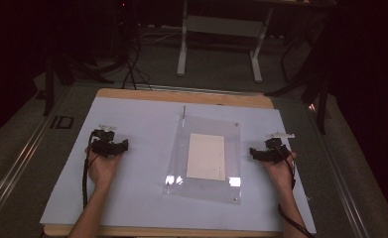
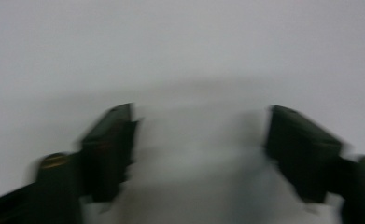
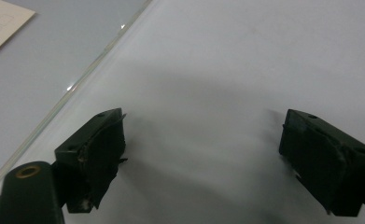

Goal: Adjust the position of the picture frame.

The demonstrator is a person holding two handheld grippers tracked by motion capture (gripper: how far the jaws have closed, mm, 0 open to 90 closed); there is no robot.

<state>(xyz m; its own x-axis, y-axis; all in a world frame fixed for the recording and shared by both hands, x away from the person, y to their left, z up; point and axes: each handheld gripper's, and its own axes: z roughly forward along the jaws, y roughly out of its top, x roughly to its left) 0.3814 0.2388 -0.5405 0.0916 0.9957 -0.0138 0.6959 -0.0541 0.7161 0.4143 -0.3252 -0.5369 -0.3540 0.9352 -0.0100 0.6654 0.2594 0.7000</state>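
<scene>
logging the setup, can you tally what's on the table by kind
black two-jaw grippers: 2, left gripper and right gripper, both with jaws open and empty
clear acrylic sheet: 1
cream rectangular paper card under or inside the clear sheet: 1
large white paper sheet that covers the table: 1
total: 5

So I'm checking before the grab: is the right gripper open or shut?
Open. In the right gripper view the right gripper has its jaws wide apart with bare white table cover between them, beside the clear panel.
</scene>
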